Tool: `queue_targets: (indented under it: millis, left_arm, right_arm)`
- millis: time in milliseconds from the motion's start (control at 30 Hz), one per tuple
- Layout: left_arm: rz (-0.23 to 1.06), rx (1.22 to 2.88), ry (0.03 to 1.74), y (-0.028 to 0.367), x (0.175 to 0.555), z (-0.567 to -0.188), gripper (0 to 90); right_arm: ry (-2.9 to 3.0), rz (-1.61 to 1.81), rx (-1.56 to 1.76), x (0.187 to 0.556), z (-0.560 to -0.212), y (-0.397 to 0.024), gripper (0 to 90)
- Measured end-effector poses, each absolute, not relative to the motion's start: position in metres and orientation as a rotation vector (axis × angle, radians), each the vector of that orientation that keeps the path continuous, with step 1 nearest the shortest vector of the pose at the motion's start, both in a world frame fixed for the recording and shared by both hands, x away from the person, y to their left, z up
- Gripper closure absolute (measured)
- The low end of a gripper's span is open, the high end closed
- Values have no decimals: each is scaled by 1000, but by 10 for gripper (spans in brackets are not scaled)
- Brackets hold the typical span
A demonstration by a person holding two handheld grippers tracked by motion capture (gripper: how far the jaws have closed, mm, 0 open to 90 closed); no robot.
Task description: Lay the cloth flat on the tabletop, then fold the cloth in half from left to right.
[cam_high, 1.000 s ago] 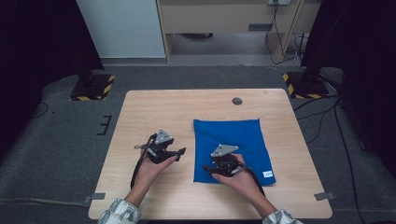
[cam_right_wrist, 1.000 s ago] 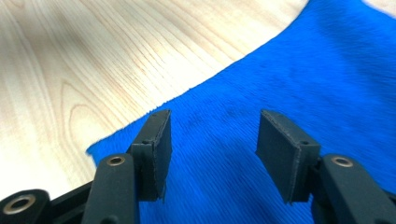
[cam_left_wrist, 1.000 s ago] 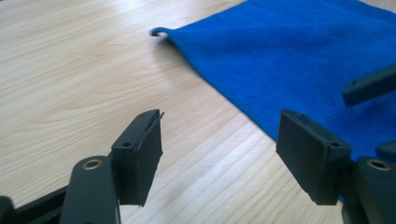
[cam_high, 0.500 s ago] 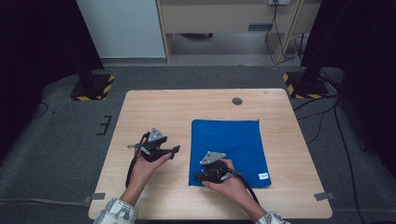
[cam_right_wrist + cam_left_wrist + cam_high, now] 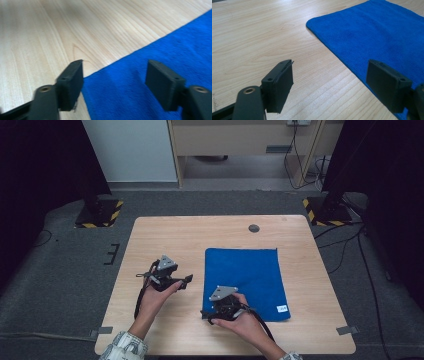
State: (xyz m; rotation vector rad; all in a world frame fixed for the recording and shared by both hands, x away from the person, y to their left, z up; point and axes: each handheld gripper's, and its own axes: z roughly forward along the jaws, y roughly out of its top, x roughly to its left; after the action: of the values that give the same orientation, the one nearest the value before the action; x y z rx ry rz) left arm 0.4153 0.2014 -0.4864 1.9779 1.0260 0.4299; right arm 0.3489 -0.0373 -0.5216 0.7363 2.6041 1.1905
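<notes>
Lying flat on the table (image 5: 150, 240), the blue cloth (image 5: 250, 270) sits untouched while both grippers' jaws have just been spreading, empty.

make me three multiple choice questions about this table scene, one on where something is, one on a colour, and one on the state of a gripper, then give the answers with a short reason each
1. Where does the cloth lie on the table?
A. On the person's right half
B. On the left edge
C. Hanging off the far edge

2. What colour is the cloth?
A. Red
B. Blue
C. White

3. How do the jaws of the left gripper stand?
A. Shut on the cloth
B. Shut on nothing
C. Open, with nothing between them

Answers:
1. A, the high view shows the cloth flat on the right half, with the right gripper at its near left corner.
2. B, it is plain blue in all three views.
3. C, the left gripper view shows bare wood between the two pads, and the cloth's edge lies beside the right-hand pad.
</notes>
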Motion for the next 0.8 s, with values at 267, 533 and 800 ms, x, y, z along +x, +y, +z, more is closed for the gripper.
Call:
queue_targets:
  millis: [267,533,800]
  left_arm:
    - [431,1970,1029,202,417,-486,211]
    - [428,1965,1029,201,418,-485,211]
    - [402,1969,1011,191,434,-481,192]
  right_arm:
    - [2638,1137,684,344,-528,-27,378]
    - [2637,1121,657,342,-530,-27,532]
    - [2626,1120,702,348,-528,-32,860]
